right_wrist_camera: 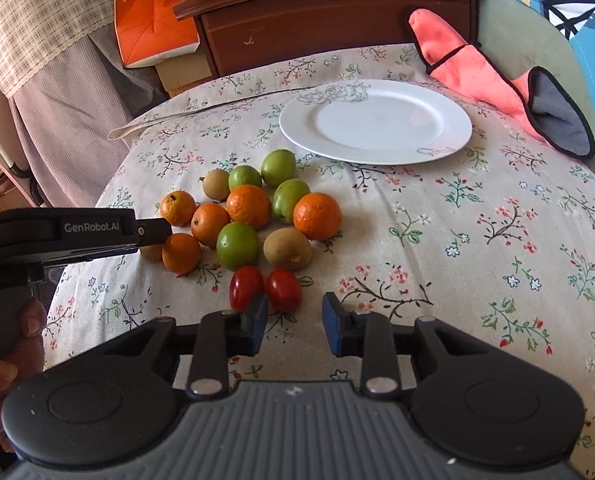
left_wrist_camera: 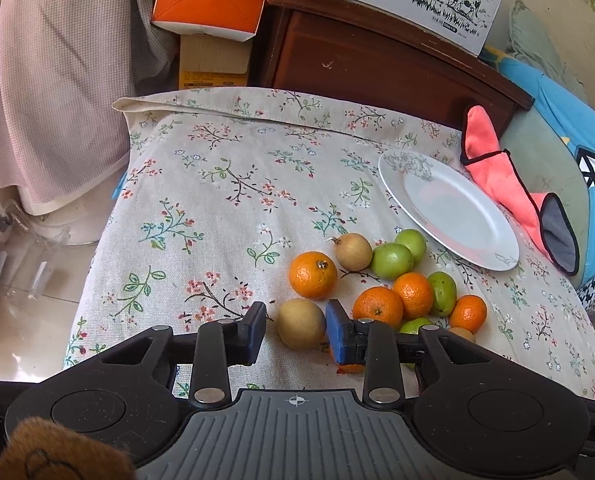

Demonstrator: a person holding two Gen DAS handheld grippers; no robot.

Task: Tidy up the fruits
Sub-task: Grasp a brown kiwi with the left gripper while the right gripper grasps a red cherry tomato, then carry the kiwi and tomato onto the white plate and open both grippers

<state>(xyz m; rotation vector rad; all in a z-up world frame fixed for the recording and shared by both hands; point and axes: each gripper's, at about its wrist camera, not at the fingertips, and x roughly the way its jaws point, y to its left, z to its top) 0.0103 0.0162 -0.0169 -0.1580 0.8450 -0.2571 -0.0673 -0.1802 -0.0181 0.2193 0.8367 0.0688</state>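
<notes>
**Both grippers at the fruit pile, plate empty**

Left wrist view: my left gripper (left_wrist_camera: 295, 330) sits low over the floral cloth (left_wrist_camera: 217, 200), near its front edge. A brown round fruit (left_wrist_camera: 300, 323) lies between my fingers. The blue right pad (left_wrist_camera: 337, 332) touches its side; the dark left finger (left_wrist_camera: 253, 332) stands just off it, a sliver of cloth showing between. So the jaws are narrow but not clamped. Beyond the fingertips lie an orange (left_wrist_camera: 312, 275), a second brown fruit (left_wrist_camera: 352, 251) and green fruits (left_wrist_camera: 391, 260). The white plate (left_wrist_camera: 449, 208) lies toward the cloth's far right edge.

Right wrist view: my right gripper (right_wrist_camera: 294, 322) has its fingers apart, holding nothing. Two red tomatoes (right_wrist_camera: 283, 289) lie just ahead; the left one (right_wrist_camera: 245, 286) is touching or nearly touching my left fingertip. The left gripper's side (right_wrist_camera: 77, 236) reaches into the pile from the left edge. The plate (right_wrist_camera: 377, 148) lies beyond the pile.
</notes>
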